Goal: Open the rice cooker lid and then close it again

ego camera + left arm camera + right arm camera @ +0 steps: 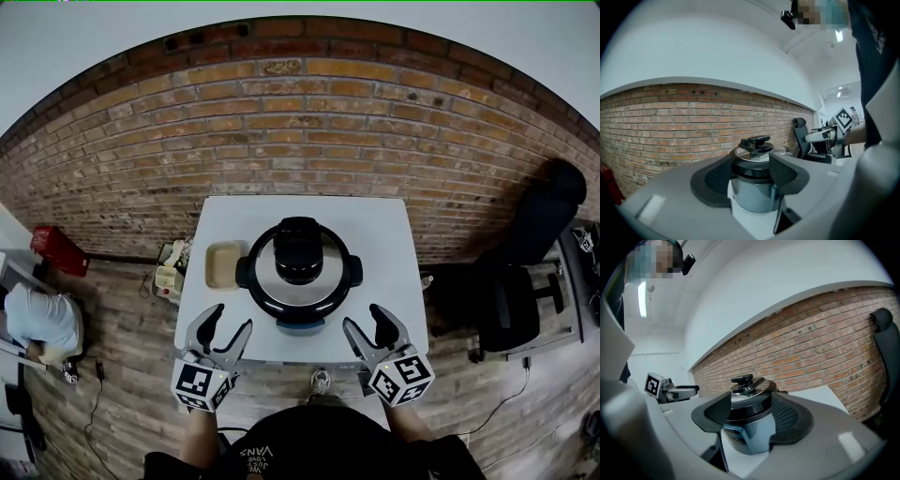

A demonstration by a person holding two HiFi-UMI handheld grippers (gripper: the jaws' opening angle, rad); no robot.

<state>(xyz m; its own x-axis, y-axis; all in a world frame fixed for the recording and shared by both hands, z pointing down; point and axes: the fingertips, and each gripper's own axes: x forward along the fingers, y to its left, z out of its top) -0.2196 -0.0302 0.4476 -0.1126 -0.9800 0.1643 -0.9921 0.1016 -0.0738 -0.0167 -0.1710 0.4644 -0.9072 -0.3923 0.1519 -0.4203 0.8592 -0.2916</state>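
On table (384,225), rice cooker (298,272) at centre, tray (223,264) just left

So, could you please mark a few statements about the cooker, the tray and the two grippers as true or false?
1. The rice cooker has its lid on. True.
2. The left gripper grips the lid's knob. False: it is open, short of the cooker and holds nothing.
3. A beige tray lies on the white table, left of the cooker in the head view. True.
4. The right gripper is shut on the cooker's side handle. False: it is open and apart from the cooker.
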